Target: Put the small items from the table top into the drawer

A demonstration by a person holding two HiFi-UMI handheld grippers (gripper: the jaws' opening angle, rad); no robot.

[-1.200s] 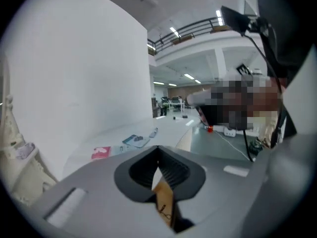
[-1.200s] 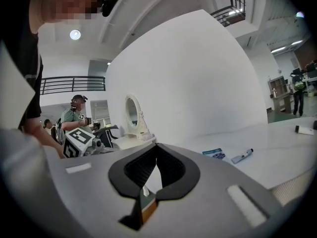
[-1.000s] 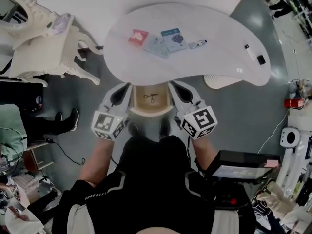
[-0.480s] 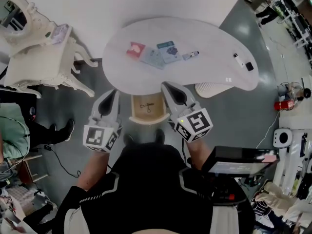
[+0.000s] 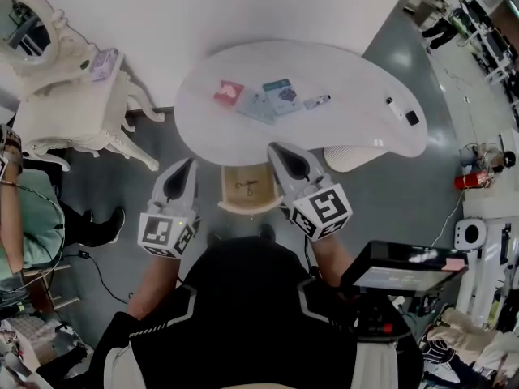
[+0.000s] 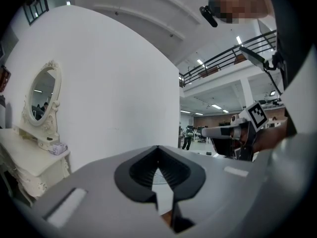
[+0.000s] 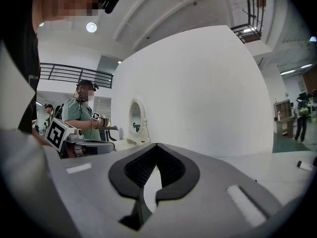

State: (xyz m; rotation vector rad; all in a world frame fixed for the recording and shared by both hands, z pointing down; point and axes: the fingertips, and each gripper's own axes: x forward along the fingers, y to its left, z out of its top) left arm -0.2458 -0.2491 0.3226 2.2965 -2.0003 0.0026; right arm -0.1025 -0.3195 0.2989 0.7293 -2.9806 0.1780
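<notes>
The left gripper (image 5: 180, 170) and right gripper (image 5: 285, 156) are hovering beside the open drawer (image 5: 248, 188), pointing at the table (image 5: 340, 128), jaws closed on nothing.

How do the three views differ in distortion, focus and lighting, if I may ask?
Head view: fisheye curves the room's edges, with even light on the table and a sheen on the floor. Left gripper view: dark round vignette, the near fingers slightly soft. Right gripper view: same vignette, and a ceiling lamp flares.
</notes>
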